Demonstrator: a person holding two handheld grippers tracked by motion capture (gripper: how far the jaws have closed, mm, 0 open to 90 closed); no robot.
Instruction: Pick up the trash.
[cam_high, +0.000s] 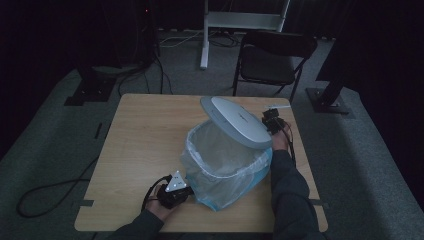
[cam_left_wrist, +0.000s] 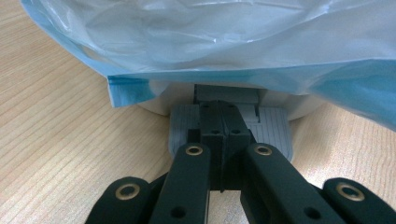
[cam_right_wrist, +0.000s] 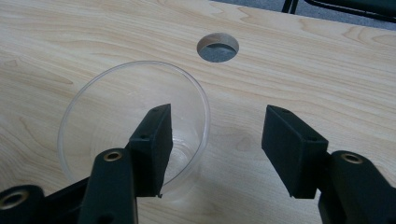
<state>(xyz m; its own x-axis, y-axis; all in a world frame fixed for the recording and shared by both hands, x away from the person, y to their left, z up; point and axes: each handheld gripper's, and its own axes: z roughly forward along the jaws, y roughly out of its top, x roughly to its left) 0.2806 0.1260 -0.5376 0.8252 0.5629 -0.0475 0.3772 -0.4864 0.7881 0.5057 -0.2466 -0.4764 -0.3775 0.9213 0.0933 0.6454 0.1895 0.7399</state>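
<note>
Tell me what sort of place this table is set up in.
Probably a lab or studio set up for recording, not a home. The wooden table stands alone on grey carpet, dark curtains close off the background, cables trail over the floor, and a folding chair stands behind the table.

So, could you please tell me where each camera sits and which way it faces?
High view: above the person's side, facing forward and down on the table and lidded bin; both forearms enter from below.
Left gripper view: on the left gripper, facing the bin's pedal; jaws closed.
Right gripper view: on the right gripper, facing a clear cup; jaws open.
Shared: high and left views show the bin's bag.
</note>
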